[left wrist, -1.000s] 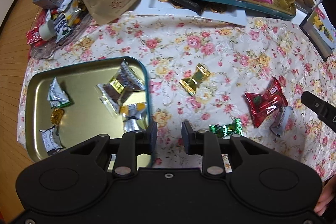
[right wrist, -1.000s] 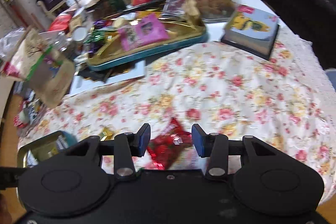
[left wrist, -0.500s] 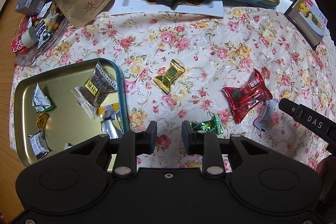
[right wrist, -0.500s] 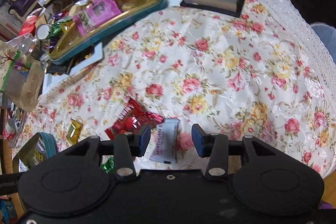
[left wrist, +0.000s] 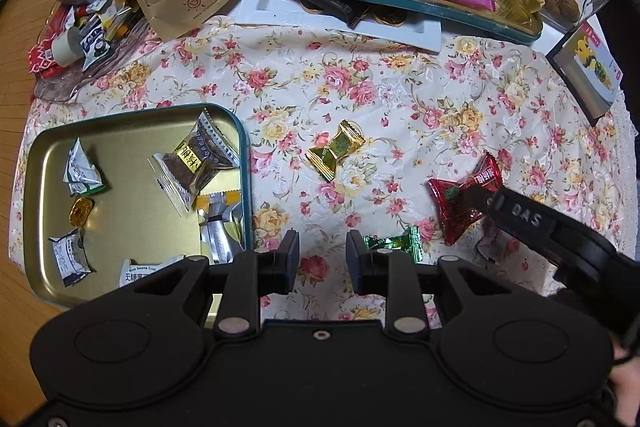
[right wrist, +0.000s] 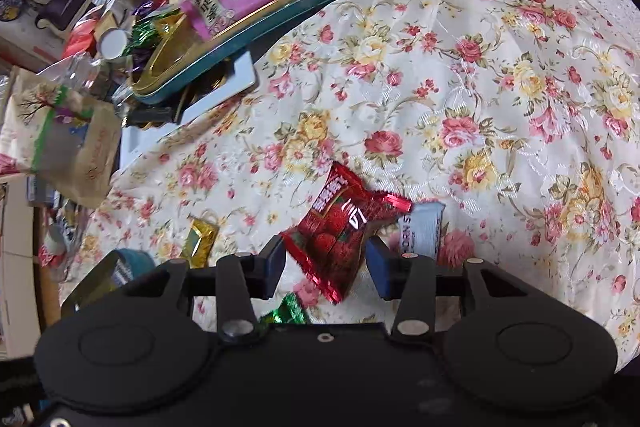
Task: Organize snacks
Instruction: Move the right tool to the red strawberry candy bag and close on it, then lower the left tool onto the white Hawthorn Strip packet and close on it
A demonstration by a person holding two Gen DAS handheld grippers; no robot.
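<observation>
Two blue-padded jaws of the right gripper (right wrist: 325,263) stand apart with the crinkled red foil snack packet (right wrist: 340,227) lying between them on the floral tablecloth (right wrist: 500,99); the left pad is at the packet's edge, the right pad just clear of it, so nothing is clamped yet. The packet's long axis runs from the lower middle of the right wrist frame up toward the right, roughly along the gripper's own pointing line, so a squeeze would take it across its narrow width. Just beside it to the right lies a pale blue-white wrapped bar (right wrist: 420,229), close enough to be caught by the right pad. The left gripper (left wrist: 322,259) hangs partly open and empty over bare cloth, nearest the small green foil candy (left wrist: 394,245); the gold tray with a teal rim (left wrist: 245,163), already holding several wrapped sweets, sits at the left of its view, and a gold-wrapped candy (left wrist: 335,155) lies mid-frame. Compared with half a second ago, the right gripper is lower and shifted onto the red packet, which then lay above its left finger with the pale bar in the gap.
</observation>
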